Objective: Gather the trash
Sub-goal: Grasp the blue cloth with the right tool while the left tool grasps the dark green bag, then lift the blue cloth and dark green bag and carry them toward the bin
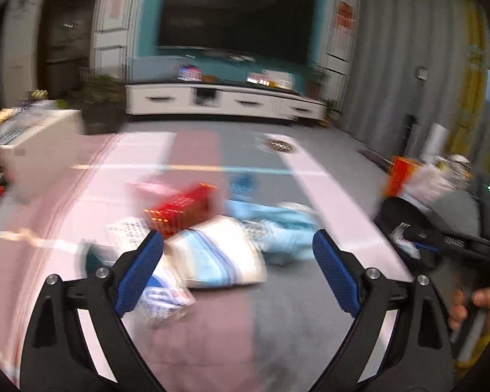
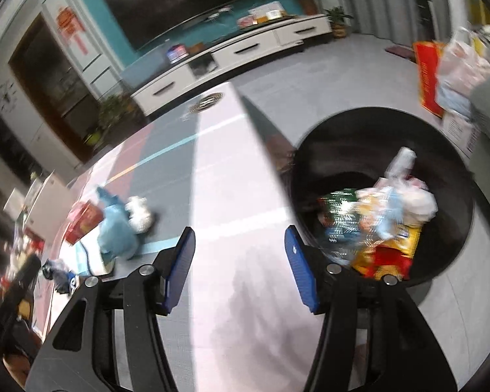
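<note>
Where the patchwork mat covers the floor, a black bin stands at its edge, part-filled with wrappers. Loose trash lies mid-mat: white-and-blue bag, pale blue bag, red box (all blurred). Left gripper hangs over the white bag, jaws wide, empty. Right gripper, just beside the bin, jaws apart, empty.

Ahead of the jaws we saw a dark television on a teal wall, a white cabinet below, grey curtains right.
</note>
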